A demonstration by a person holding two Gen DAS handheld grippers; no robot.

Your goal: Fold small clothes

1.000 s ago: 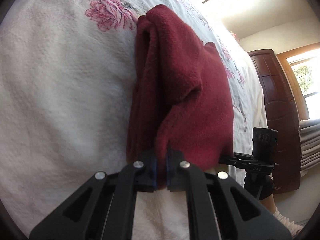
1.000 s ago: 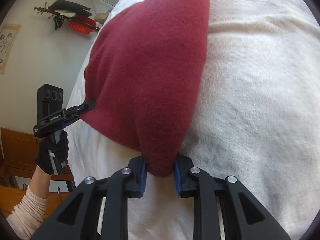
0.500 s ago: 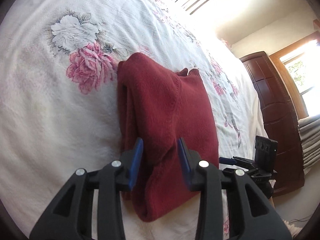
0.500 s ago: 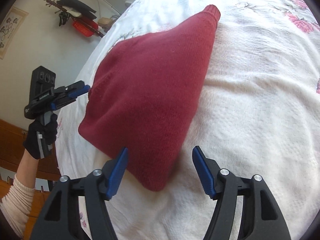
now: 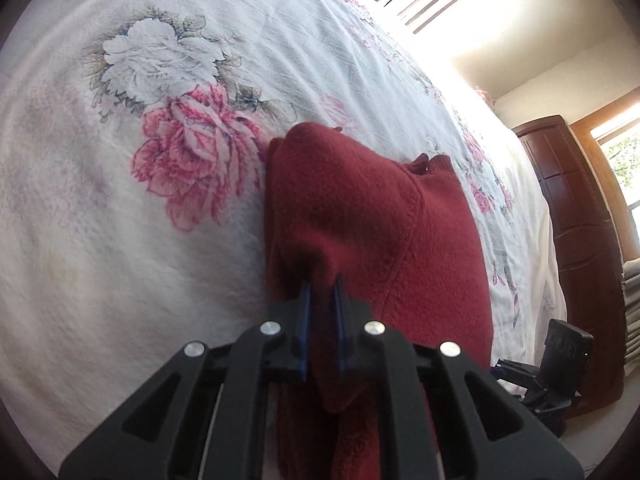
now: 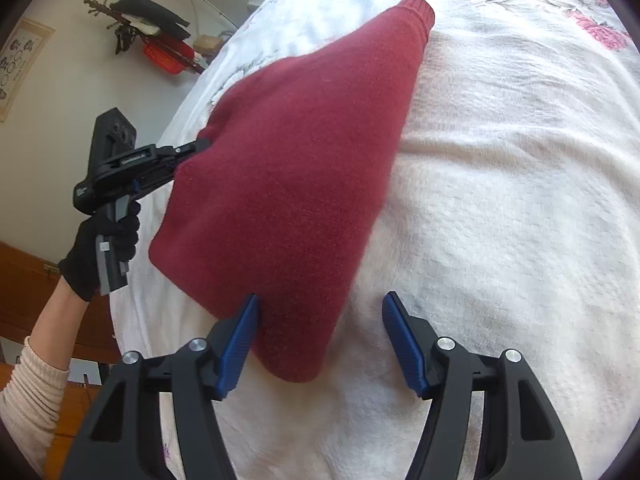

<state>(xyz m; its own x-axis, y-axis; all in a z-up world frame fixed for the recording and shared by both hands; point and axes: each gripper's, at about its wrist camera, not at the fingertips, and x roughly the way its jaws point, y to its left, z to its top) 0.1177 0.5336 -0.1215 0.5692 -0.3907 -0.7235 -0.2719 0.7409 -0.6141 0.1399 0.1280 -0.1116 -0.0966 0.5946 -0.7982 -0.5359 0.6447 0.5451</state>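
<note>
Right gripper (image 6: 320,344) agape; left gripper (image 5: 320,300) pinching sweater (image 5: 360,220)

Black grippers w/ blue ribbed jaws, silver screws; black glove (image 6: 100,248), cream ribbed sleeve (image 6: 28,396).

White lettering runs along the side of the left gripper (image 6: 200,146) in the right wrist view, too small to read.

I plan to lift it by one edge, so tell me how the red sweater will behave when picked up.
The red sweater will probably go floppy: its folded layers already sag and bunch where the left tongs pinch them. It looks like thick fuzzy knit, so likely grippy, not slippery. With the right tongs open, lifting one-sided would probably let the fold fall open onto the bedspread.
</note>
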